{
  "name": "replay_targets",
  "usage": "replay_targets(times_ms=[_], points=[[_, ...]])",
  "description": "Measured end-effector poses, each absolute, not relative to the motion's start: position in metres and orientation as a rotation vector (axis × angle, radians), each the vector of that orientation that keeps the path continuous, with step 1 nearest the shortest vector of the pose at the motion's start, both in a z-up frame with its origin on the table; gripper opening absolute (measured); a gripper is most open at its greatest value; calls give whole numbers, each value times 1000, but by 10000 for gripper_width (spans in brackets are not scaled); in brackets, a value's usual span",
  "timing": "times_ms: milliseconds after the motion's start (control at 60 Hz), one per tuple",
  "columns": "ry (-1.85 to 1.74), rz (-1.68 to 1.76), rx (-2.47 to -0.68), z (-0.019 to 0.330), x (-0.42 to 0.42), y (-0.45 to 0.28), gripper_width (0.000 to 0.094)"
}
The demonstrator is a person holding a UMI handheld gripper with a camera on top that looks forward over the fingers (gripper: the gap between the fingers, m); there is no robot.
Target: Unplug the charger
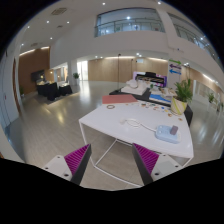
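Observation:
A white table [115, 122] stands ahead of my gripper [112, 160]. On it, toward its right side, lies a white power strip [166, 133] with a light blue plug or charger on top, and a thin white cable [138, 124] runs from it across the tabletop. My fingers with magenta pads [76, 157] are spread wide apart with nothing between them. The gripper is well short of the table and above the floor, with the power strip beyond and to the right of the right finger.
A potted green plant [182, 94] stands at the table's far right. A red-topped table [120, 99] and a desk with a monitor [150, 79] lie behind. Dark sofas [52, 89] stand at the left. Open tiled floor [50, 125] lies left of the table.

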State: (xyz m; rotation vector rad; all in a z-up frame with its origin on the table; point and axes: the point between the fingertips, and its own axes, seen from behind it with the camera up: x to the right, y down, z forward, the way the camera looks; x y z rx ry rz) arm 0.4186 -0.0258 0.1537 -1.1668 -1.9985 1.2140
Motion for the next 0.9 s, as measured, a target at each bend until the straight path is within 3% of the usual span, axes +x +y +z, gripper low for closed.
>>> replay_targets(times_ms=[650, 900], points=[[-1577, 958, -1496, 132, 325, 182, 855], [-1467, 929, -1542, 114, 271, 222, 857]])
